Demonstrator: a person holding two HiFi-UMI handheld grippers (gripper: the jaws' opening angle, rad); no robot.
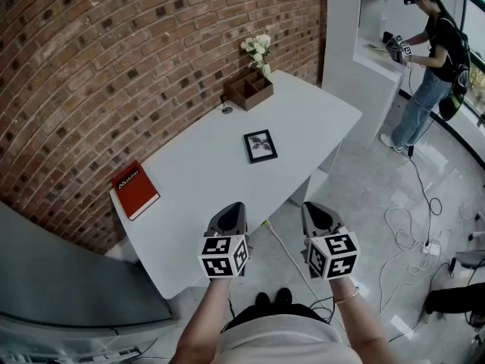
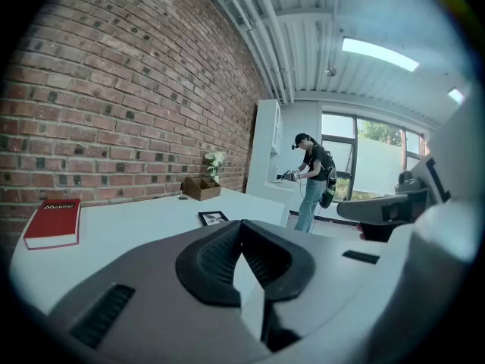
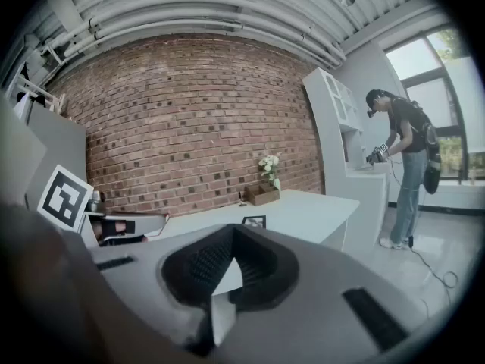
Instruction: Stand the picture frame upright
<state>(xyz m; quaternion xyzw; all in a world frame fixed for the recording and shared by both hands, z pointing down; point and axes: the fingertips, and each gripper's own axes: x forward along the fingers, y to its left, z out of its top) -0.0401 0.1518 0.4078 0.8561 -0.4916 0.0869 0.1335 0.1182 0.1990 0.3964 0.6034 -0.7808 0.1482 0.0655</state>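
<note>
A small black picture frame (image 1: pixel 261 145) lies flat on the white table (image 1: pixel 204 188), right of its middle; it also shows small in the left gripper view as the frame (image 2: pixel 213 218) and in the right gripper view as the frame (image 3: pixel 254 221). My left gripper (image 1: pixel 229 213) hovers at the table's near edge, shut and holding nothing. My right gripper (image 1: pixel 317 214) hangs beside it, off the table over the floor, also shut and holding nothing. Both sit well short of the frame.
A red book (image 1: pixel 135 189) lies at the table's left end. A wooden box (image 1: pixel 249 92) with white flowers (image 1: pixel 258 50) stands at the far end by the brick wall. A person (image 1: pixel 429 74) stands at a white counter at the back right. Cables (image 1: pixel 413 233) trail on the floor.
</note>
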